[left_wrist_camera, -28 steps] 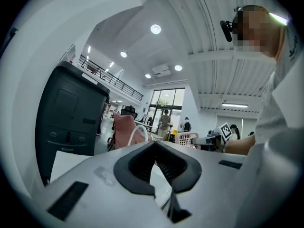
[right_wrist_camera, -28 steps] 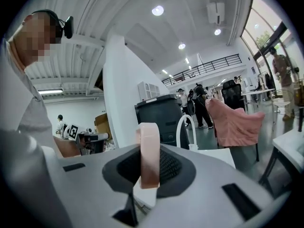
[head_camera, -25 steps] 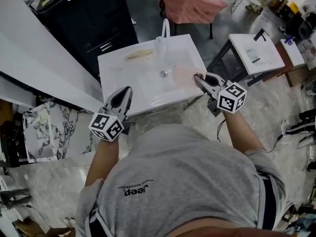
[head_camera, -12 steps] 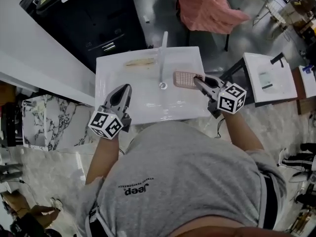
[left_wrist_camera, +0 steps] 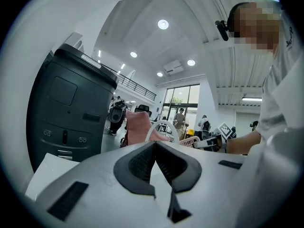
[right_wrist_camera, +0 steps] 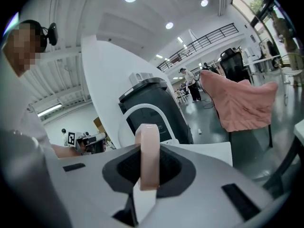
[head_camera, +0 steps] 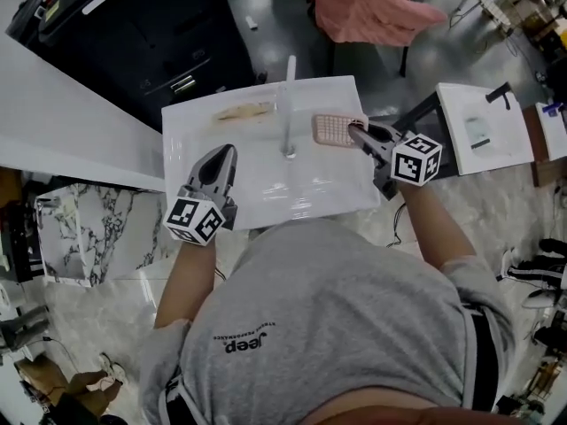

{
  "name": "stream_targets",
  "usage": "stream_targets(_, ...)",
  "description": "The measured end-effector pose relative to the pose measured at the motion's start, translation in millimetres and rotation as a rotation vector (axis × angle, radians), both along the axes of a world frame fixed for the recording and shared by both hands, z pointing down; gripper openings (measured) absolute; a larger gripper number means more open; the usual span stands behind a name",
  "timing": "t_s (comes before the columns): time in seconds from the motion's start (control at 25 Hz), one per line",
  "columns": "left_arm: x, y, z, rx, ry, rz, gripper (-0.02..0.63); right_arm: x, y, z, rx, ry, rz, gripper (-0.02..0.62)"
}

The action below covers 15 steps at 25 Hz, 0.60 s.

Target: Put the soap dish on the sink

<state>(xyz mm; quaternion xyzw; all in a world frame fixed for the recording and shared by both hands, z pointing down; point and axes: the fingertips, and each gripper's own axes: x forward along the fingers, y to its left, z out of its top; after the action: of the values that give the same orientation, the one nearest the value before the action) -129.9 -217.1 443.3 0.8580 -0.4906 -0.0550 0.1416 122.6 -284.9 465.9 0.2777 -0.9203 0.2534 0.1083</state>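
Note:
A pink slotted soap dish (head_camera: 331, 128) hangs over the white sink (head_camera: 266, 189), just right of the faucet (head_camera: 288, 109). My right gripper (head_camera: 357, 131) is shut on the dish's right edge. In the right gripper view the dish (right_wrist_camera: 147, 151) stands edge-on between the pads of the right gripper (right_wrist_camera: 147, 172). My left gripper (head_camera: 221, 156) is shut with nothing in it, over the front left of the basin. In the left gripper view the left gripper (left_wrist_camera: 155, 144) points level at the faucet arc (left_wrist_camera: 163, 125).
A pale bar (head_camera: 241, 111) lies on the sink's back left rim. Behind the sink stand a black cabinet (head_camera: 151, 34) and a pink cloth on a chair (head_camera: 372, 7). A second small white basin (head_camera: 478, 122) stands to the right, and a white counter (head_camera: 62, 131) runs along the left.
Both grippers have moved forward over the sink. The soap dish travelled with the right gripper from the basin's front right toward the back, beside the faucet.

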Motion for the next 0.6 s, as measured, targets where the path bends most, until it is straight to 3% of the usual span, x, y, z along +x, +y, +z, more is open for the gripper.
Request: stream_targets(0.6, -20.9, -85.2, 32.1, 0.002, -0.086, 0.015, 0.015, -11.1, -98.7, 72.2, -0.164, 0.083, 0.080, 0.095)
